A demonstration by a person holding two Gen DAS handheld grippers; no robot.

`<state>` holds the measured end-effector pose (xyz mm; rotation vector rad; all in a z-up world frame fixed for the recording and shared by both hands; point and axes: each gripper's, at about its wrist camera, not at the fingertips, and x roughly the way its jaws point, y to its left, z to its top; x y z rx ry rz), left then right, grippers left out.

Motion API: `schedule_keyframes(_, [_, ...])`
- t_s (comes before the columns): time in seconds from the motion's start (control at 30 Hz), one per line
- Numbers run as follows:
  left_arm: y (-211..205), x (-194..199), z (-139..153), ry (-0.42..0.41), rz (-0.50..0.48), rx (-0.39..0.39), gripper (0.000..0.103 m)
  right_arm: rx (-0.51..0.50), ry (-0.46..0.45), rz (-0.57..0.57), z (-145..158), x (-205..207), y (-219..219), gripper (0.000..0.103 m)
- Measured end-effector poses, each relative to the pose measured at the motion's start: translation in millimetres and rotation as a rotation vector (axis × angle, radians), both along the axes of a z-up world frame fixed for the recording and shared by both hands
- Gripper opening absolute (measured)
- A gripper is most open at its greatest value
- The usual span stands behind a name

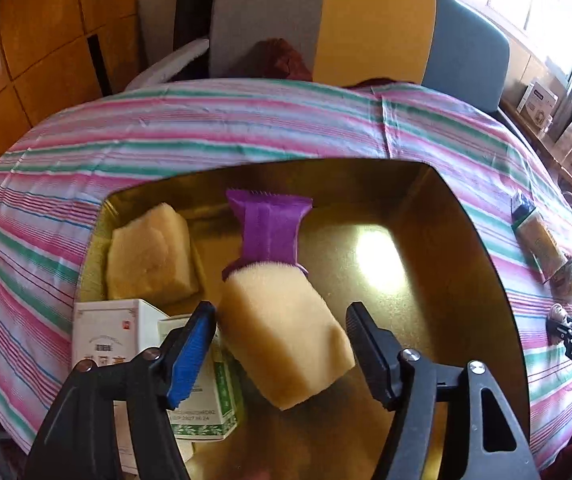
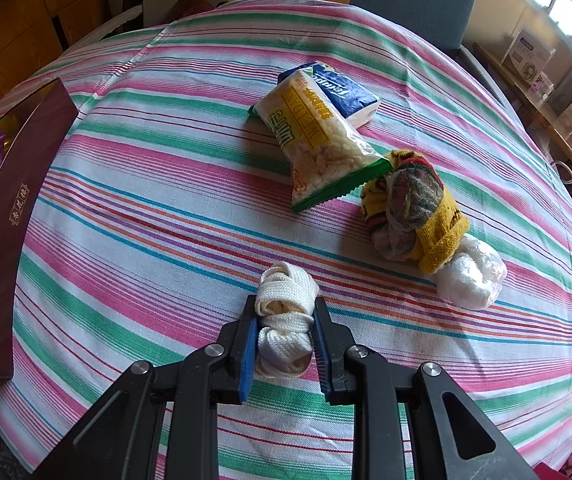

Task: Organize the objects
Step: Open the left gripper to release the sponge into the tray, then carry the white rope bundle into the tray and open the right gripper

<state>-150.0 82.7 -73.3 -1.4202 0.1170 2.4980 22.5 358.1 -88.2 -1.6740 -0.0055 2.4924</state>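
Sponge with purple wrapper (image 1: 281, 300) lies in the gold-lined box (image 1: 446, 248), long axis running from the near tongs up toward the far wall, bare yellow end nearest the left tongs (image 1: 279, 344), purple wrapper end pointing away. Left tongs spread; pads stand clear of the sponge on both sides, sponge between them. Second sponge (image 1: 149, 252), unwrapped, lies to its left in the same box. Count: two sponges, two white cartons (image 1: 113, 332) at the near left corner, partly hidden behind the blue pad.

Right tongs (image 2: 283, 340) pinch a bundle of white cord (image 2: 286, 320) resting on the striped desk (image 2: 145, 208). Beyond it on the desk: one snack bag (image 2: 314, 136) lying over one blue tissue pack (image 2: 350, 92), one knotted yellow cloth bundle (image 2: 414, 208), one white plastic wad (image 2: 470, 276) touching it.

Box's dark outer wall is cut off at the right-wrist view's left edge. Carton print too small to read.
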Motion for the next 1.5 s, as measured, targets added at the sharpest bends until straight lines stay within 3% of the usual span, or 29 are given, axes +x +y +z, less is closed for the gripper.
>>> schedule_keyframes(0.2, [-15,20,25,0.085,-0.003,0.006,0.068,0.000,0.000,0.001,0,0,0,0.026])
schedule_keyframes(0.47, [-35,71,25,0.121,0.006,0.029,0.068,0.016,0.001,0.009,0,1,-3,0.025])
schedule_keyframes(0.7, [-36,105,32,0.205,-0.025,-0.010,0.068,0.029,0.002,0.015,-1,-1,-3,0.025])
schedule_keyframes(1.1, [-44,119,36,0.229,-0.046,0.020,0.068,0.077,0.002,-0.030,2,2,-13,0.024])
schedule_keyframes(1.3, [-52,119,35,0.227,-0.039,0.034,0.068,0.009,0.051,-0.041,24,8,-30,0.024])
schedule_keyframes(1.5, [-62,118,34,0.226,-0.025,0.035,0.068,-0.065,0.143,0.058,59,10,-84,0.024])
